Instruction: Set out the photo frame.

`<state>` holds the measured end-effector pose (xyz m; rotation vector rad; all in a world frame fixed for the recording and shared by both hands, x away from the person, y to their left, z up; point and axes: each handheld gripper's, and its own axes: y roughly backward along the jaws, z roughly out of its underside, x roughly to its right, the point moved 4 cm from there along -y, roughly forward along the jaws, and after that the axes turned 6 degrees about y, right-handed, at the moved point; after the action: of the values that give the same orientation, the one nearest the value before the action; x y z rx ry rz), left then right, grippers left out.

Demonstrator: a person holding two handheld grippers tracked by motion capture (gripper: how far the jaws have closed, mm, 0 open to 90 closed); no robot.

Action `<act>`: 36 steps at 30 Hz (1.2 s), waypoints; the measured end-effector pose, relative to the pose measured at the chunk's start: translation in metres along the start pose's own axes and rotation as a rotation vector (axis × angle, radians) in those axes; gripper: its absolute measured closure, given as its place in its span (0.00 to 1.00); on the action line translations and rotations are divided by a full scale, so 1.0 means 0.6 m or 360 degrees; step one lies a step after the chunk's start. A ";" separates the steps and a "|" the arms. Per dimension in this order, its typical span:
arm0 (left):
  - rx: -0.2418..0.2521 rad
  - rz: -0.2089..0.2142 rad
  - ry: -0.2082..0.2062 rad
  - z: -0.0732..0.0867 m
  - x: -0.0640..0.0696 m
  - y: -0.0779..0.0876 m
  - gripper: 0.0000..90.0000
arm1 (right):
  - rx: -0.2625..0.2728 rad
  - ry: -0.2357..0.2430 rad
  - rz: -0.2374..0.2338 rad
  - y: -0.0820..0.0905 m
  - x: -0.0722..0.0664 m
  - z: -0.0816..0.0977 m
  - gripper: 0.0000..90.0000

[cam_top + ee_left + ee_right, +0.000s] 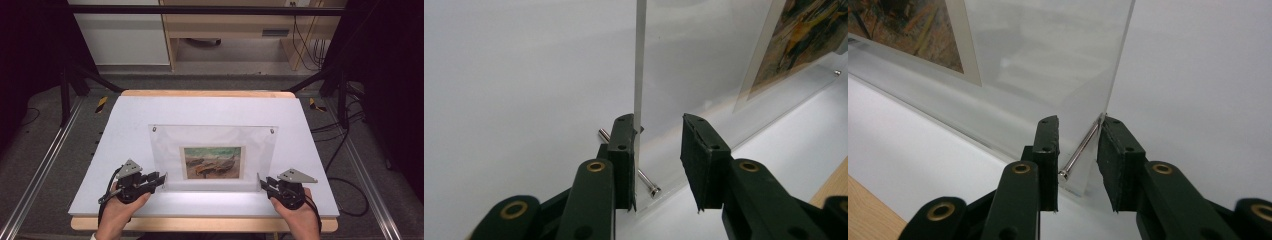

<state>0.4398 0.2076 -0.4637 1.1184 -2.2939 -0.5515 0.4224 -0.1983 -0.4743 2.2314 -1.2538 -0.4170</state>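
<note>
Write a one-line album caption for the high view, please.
Two hand-held grippers, left gripper and right gripper, flank a clear acrylic picture frame standing on a white table.

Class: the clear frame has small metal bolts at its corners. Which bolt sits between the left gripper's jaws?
The bottom-left bolt, low on the acrylic frame edge inside the left gripper; the two top bolts stand far off.

Table: white top on a pale wood board, wood edge showing at the near and far sides. Standing directly on it: one clear acrylic picture frame, upright on its lower edge near the front, holding a small painted print at its middle.
</note>
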 end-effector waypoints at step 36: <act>-0.0003 0.0035 -0.0034 0.015 0.011 0.000 0.30 | -0.0002 0.0057 0.0024 -0.003 -0.013 0.006 0.36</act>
<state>0.4312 0.2035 -0.4688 1.0899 -2.3209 -0.5598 0.4178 -0.1921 -0.4783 2.2175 -1.2507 -0.3700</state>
